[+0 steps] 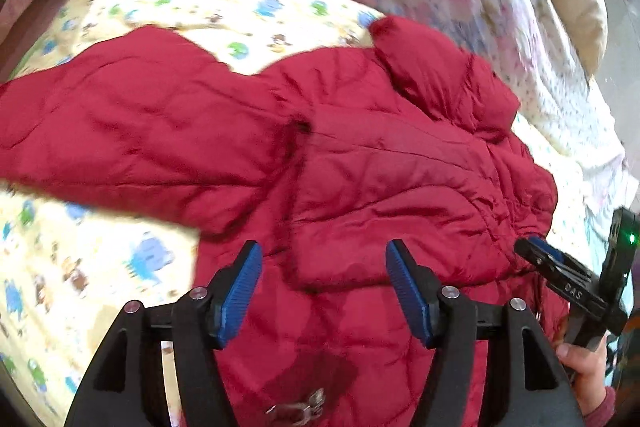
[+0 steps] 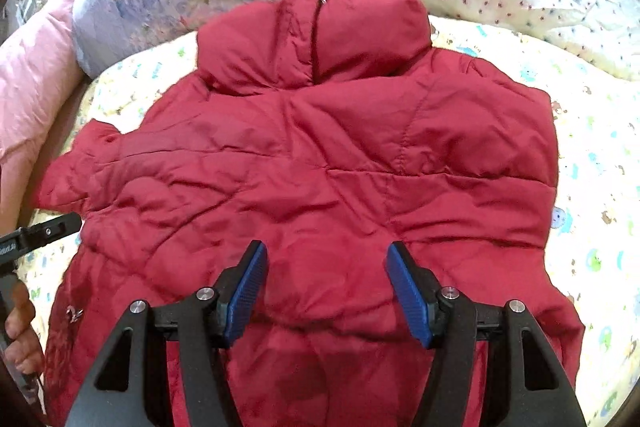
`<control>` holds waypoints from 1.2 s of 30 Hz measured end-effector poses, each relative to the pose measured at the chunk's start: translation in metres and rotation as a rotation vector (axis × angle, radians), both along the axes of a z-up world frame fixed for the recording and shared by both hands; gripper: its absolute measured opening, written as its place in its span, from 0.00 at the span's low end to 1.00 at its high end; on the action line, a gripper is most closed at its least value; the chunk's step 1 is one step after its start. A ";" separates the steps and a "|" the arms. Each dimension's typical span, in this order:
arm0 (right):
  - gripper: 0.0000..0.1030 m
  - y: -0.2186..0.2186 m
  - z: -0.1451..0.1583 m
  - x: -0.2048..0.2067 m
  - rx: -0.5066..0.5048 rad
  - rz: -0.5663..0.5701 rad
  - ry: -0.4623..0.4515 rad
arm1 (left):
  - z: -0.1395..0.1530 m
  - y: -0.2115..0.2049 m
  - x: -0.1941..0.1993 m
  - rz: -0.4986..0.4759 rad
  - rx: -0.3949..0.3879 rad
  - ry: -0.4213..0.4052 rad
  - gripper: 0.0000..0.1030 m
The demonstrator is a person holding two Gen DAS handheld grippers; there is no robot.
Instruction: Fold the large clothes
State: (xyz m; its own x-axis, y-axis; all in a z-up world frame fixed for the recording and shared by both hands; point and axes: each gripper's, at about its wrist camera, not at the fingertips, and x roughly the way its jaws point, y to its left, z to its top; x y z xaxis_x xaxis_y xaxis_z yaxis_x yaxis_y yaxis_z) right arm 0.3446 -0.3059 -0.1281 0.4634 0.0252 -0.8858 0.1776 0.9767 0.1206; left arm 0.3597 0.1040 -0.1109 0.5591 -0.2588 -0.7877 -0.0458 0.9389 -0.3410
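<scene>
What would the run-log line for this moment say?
item: red quilted puffer jacket spread on cartoon-print bedsheet | left gripper: open, empty, above jacket | right gripper: open, empty, above jacket | fold: not visibly started

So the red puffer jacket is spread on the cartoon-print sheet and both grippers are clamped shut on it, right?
Not quite. The red puffer jacket does lie on the cartoon-print sheet, but both wrist views show the left gripper and right gripper open above it, nothing pinched.

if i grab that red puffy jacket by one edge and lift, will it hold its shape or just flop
The red jacket will probably flop: it lies creased and slumped on the bedsheet. Its quilted padding suggests it is light for its bulk. The smooth, slightly shiny fabric may slide between the pads.
</scene>
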 end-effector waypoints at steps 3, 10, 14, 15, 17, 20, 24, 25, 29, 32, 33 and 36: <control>0.62 0.005 0.009 -0.010 0.025 0.005 -0.008 | 0.002 0.023 -0.015 0.054 -0.030 0.001 0.65; 0.62 0.014 0.032 -0.037 0.082 0.028 -0.035 | 0.002 0.078 -0.039 0.174 -0.071 0.018 0.70; 0.64 0.022 0.043 -0.053 0.080 0.058 -0.052 | 0.000 0.114 -0.051 0.249 -0.103 0.022 0.73; 0.64 0.024 0.046 -0.058 0.080 0.065 -0.054 | -0.001 0.123 -0.054 0.270 -0.107 0.021 0.73; 0.65 0.026 0.050 -0.065 0.081 0.076 -0.056 | -0.003 0.145 -0.061 0.325 -0.118 0.011 0.73; 0.65 0.028 0.056 -0.080 0.089 0.080 -0.060 | -0.009 0.179 -0.069 0.407 -0.146 0.009 0.73; 0.65 0.029 0.061 -0.094 0.100 0.072 -0.064 | -0.016 0.224 -0.075 0.511 -0.158 0.014 0.73; 0.65 0.029 0.062 -0.097 0.106 0.068 -0.066 | -0.018 0.234 -0.077 0.536 -0.155 0.025 0.73; 0.65 0.027 0.064 -0.103 0.117 0.049 -0.072 | -0.024 0.273 -0.084 0.619 -0.160 0.028 0.73; 0.65 0.028 0.063 -0.103 0.125 0.049 -0.066 | -0.027 0.294 -0.087 0.673 -0.164 0.016 0.73; 0.65 0.028 0.062 -0.103 0.125 0.049 -0.062 | -0.028 0.301 -0.088 0.686 -0.168 0.010 0.73; 0.65 0.030 0.060 -0.104 0.118 0.052 -0.052 | -0.030 0.317 -0.086 0.715 -0.187 -0.004 0.73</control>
